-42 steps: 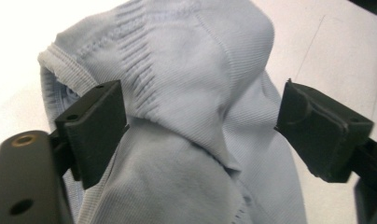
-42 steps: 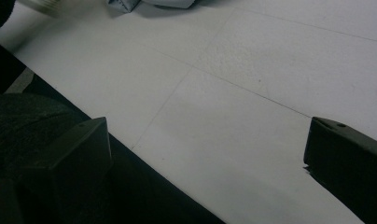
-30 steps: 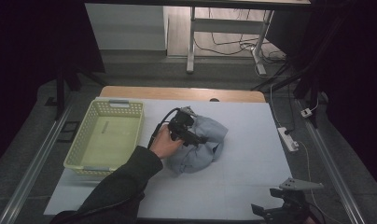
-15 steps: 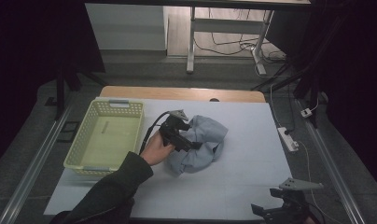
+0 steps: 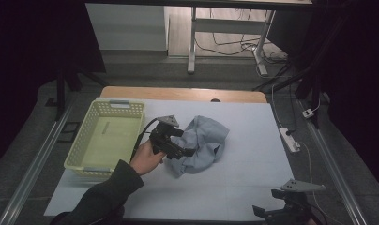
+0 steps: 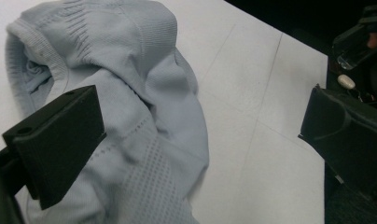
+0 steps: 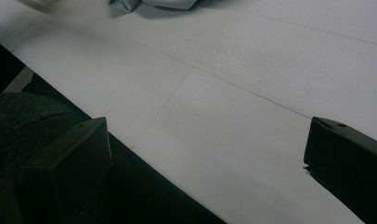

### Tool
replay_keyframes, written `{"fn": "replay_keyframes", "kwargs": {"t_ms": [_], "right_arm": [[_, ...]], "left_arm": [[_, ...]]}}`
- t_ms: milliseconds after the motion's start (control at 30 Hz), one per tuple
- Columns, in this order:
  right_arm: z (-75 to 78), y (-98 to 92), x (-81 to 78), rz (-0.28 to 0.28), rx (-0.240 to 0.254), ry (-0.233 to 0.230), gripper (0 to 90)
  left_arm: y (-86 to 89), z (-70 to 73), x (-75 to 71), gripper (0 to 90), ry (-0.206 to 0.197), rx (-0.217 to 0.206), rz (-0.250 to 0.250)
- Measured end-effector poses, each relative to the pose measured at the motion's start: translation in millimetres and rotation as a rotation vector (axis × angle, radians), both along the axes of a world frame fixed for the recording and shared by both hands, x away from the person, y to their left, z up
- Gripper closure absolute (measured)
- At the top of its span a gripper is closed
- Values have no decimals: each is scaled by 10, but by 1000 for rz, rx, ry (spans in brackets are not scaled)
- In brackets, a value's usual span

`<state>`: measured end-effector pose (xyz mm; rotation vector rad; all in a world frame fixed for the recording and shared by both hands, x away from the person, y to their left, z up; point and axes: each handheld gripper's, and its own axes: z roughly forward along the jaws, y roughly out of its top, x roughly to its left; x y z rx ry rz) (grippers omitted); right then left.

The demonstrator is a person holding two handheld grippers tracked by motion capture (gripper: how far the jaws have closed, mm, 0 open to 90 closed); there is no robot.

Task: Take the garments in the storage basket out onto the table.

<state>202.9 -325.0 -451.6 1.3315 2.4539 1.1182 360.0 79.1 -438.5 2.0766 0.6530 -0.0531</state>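
Observation:
A crumpled light blue knitted garment point(image 5: 205, 142) lies in the middle of the white table point(image 5: 253, 122). A hand holds my left gripper point(image 5: 184, 143) at the garment's left side, open, jaws pointing right over the fabric. In the left gripper view the garment point(image 6: 144, 112) spreads below and between the wide-apart jaws of my left gripper point(image 6: 200, 140), and nothing is clamped. My right gripper point(image 5: 265, 212) sits low at the table's near right edge. In its own view my right gripper point(image 7: 205, 158) is open over bare table, with an edge of the garment point(image 7: 151, 3) far ahead.
A pale yellow-green plastic basket point(image 5: 84, 154) stands at the left of the table, its inside bare. A white power strip point(image 5: 289, 139) lies by the table's right edge. Beyond the far edge are a desk frame point(image 5: 192, 42) and floor cables.
My left gripper has drawn back leftward, from above the garment's middle to its left side. The garment has shifted slightly. My right gripper has stayed where it was.

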Motion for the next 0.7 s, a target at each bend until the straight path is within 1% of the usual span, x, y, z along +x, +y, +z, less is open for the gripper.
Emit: {"fn": "replay_keyframes", "kwargs": {"t_ms": [100,200,267,367,467,700], "right_arm": [[1,-2,-3,-2,-1,-1,1],[2,-3,-5,-3,-1,-2,1],[3,-3,-7,-5,-2,-3,1],[4,-2,-8,-5,-2,-4,0],[4,0,-9,-5,-3,-6,0],[6,5,-12,3,-7,-9,0]], "left_arm": [[95,19,-80,0,-8,-2,11],[203,32,-170,0,-9,-18,20],[276,45,-237,0,-9,-23,22],[387,64,-350,0,-18,-28,35],[505,72,-461,0,-16,-45,46],[779,69,-729,0,-36,-51,92]]}}
